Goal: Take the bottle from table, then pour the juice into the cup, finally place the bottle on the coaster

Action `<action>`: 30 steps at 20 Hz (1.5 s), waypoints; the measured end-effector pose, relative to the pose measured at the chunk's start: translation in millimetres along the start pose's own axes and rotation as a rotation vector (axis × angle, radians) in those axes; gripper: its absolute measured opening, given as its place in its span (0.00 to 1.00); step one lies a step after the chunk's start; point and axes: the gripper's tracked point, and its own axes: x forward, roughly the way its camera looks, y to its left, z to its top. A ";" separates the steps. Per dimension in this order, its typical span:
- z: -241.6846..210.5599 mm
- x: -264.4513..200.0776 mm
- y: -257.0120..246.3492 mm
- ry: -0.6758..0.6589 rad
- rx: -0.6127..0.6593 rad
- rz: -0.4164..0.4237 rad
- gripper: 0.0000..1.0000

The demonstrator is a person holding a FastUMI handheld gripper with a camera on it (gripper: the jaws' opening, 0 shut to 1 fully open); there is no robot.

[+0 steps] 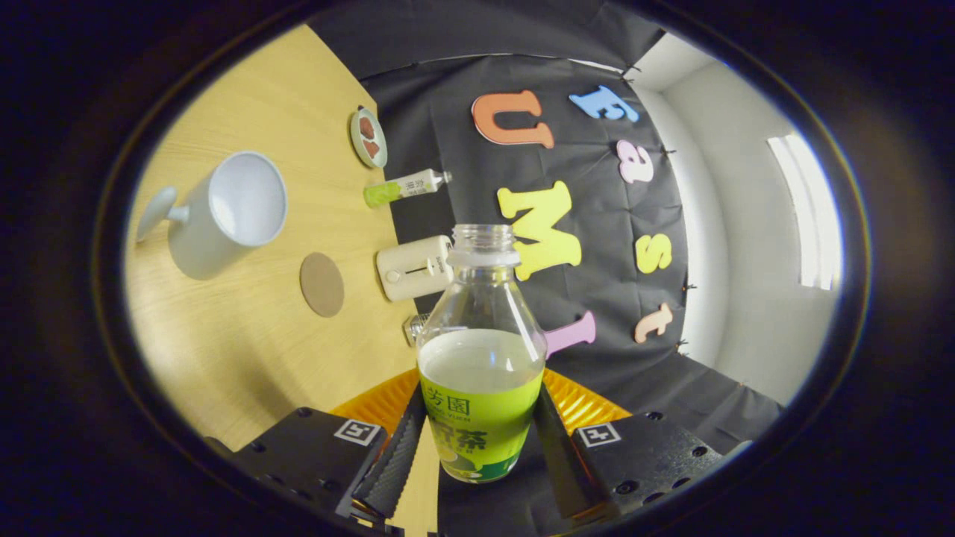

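Two ribbed jaws clamp clear plastic bottle [481, 373], cap off.

Light wooden table [246, 358] carries a white cup [224, 212], round coaster [321, 284], small dish [368, 137], perhaps a tube [406, 187].

I can't make out the small clear object [415, 327]; the bottle [481, 358] hides most of it. The fingers [392, 459] cover the bottle's lower sides. The dish's [368, 136] contents are too small to identify.
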 end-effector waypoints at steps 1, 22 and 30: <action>1.8 -1.4 1.0 0.001 -0.028 -0.003 0.81; 32.6 -2.1 18.9 -0.042 -0.400 -0.079 0.81; 41.7 -11.3 11.1 -0.077 -0.450 -0.121 0.81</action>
